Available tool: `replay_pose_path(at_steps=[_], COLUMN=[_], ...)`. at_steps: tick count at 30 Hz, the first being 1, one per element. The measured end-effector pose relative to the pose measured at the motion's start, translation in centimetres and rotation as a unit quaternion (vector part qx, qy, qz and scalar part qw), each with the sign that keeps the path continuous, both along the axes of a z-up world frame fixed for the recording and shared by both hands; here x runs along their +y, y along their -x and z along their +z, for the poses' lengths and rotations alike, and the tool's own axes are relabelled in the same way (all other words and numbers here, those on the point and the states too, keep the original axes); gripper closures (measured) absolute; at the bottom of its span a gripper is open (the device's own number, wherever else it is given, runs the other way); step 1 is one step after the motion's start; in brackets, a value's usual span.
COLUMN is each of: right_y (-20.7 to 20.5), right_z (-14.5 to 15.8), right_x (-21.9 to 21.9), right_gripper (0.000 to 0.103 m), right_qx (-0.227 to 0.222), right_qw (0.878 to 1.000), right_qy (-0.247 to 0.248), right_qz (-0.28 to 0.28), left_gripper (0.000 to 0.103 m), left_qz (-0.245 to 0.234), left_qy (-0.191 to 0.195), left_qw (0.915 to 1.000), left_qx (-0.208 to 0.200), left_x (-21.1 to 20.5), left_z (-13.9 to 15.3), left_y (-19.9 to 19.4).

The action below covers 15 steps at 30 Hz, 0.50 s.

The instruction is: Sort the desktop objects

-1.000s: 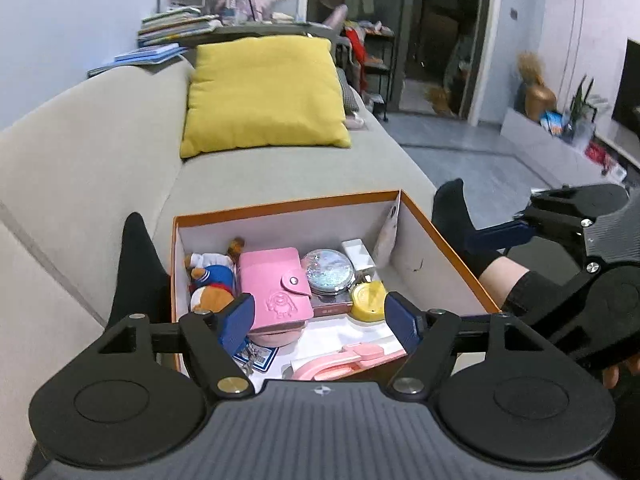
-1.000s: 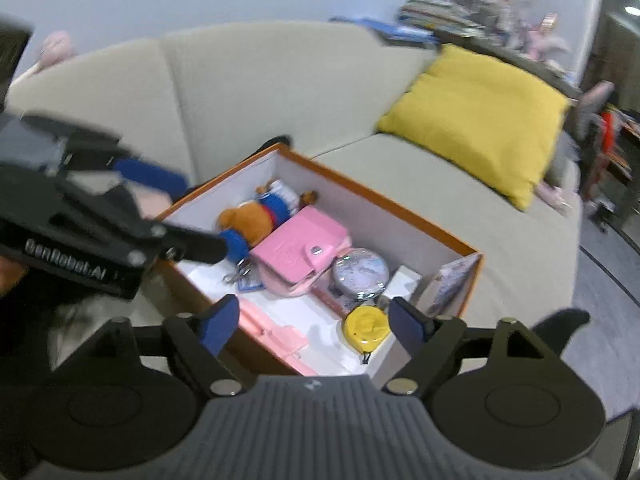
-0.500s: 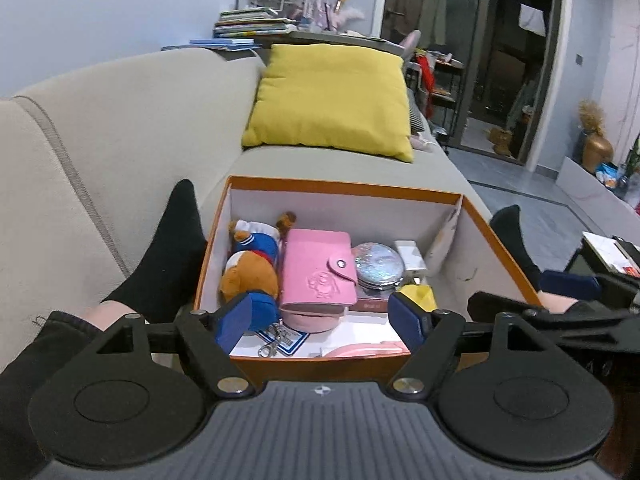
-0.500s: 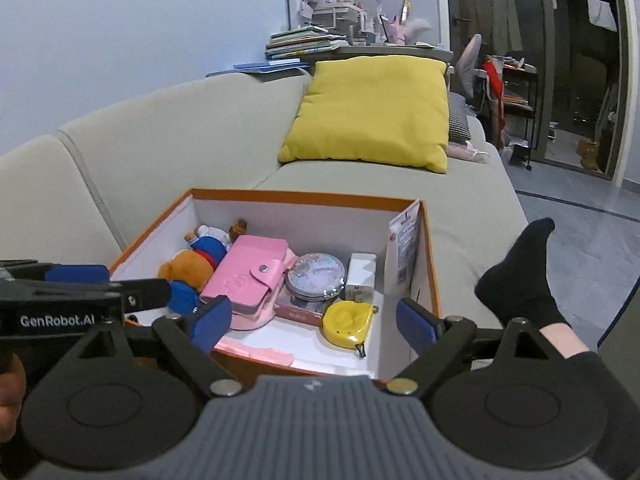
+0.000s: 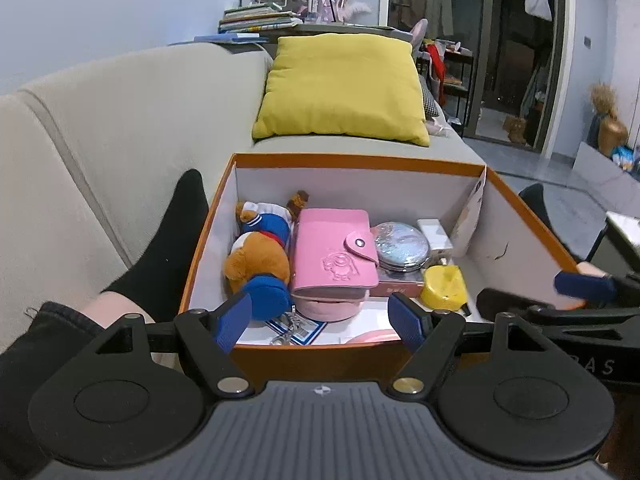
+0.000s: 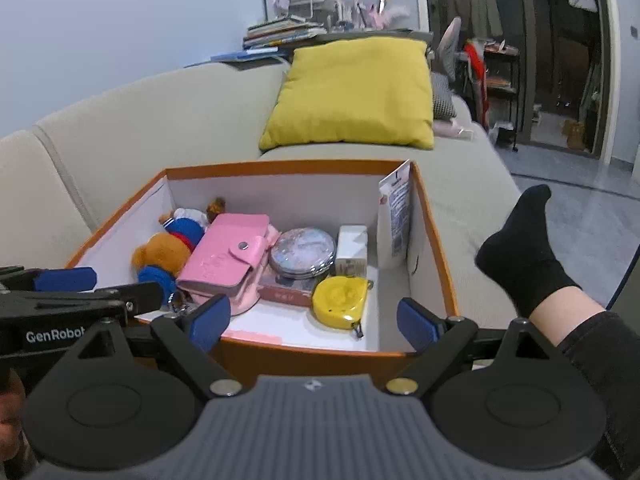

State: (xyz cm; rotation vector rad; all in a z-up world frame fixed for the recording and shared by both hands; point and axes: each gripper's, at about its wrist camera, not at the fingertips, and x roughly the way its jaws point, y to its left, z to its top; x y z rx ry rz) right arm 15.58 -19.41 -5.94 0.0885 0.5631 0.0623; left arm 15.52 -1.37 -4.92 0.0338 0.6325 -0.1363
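Orange box (image 6: 432, 232) sits just ahead of both sets of fingers, open-topped on the sofa (image 5: 100, 128). I hold left gripper (image 5: 320, 322) and right gripper (image 6: 314, 320) spread, empty, above its near wall. Yellow tape measure (image 6: 340, 298) lies nearest, just beyond my right fingers; pink wallet (image 5: 334, 256) runs lengthwise away from my left ones. Farther back: plush bear (image 5: 260, 256), round mirror (image 6: 302, 254).

In my orange box (image 5: 520, 204), on the sofa: plush bear (image 5: 260, 248) at left, pink wallet (image 5: 334, 254) beside it, round mirror (image 5: 402, 246), white carton (image 6: 352, 244), yellow tape measure (image 6: 340, 296) nearest right.
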Motion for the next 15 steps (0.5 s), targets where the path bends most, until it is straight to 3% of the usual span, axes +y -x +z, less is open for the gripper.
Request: replay_pose_path(at_steps=[4, 15], right_y=[-0.16, 0.03], right_z=[-0.43, -0.73], right_x=[-0.12, -0.04], right_gripper=[0.007, 0.006], right_qx=[-0.006, -0.019], right_qw=[1.0, 1.0], right_qy=[0.002, 0.005], right_qz=[-0.007, -0.006], left_gripper=[0.015, 0.014], left_qz=[-0.001, -0.001], left_qy=[-0.001, -0.004], left_qw=[1.0, 1.0], left_qx=[-0.005, -0.005], left_x=[0.03, 0.06], left_z=[-0.25, -0.4], left_y=[-0.09, -0.28])
